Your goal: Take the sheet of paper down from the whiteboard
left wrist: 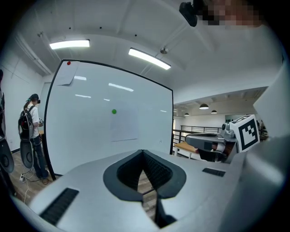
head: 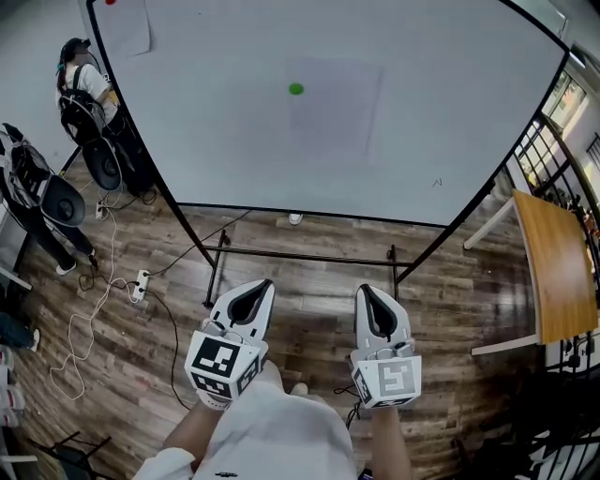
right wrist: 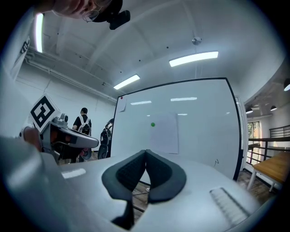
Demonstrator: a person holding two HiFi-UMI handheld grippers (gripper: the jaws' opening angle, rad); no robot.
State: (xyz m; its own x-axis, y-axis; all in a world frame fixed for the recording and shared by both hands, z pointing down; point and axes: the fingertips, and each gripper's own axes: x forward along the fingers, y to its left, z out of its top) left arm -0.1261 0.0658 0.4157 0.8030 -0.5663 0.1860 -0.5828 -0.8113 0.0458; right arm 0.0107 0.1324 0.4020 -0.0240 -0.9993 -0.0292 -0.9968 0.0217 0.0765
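Observation:
A white sheet of paper [head: 335, 105] hangs on the whiteboard [head: 234, 159], held by a green magnet [head: 296, 89] at its upper left corner. The same paper [left wrist: 123, 124] shows in the left gripper view and, with its magnet [right wrist: 152, 124], as the paper [right wrist: 164, 132] in the right gripper view. Both grippers are held side by side well short of the board. My left gripper [head: 263, 285] is shut with nothing in it, jaw tips touching [left wrist: 143, 152]. My right gripper [head: 367, 290] is shut and empty too [right wrist: 145, 151].
A second sheet [head: 127, 23] with a red magnet [head: 111, 2] hangs at the board's top left. A person [head: 82, 89] with a backpack stands left of the board. Cables and a power strip [head: 141, 281] lie on the wood floor. A wooden table [head: 555, 267] stands right.

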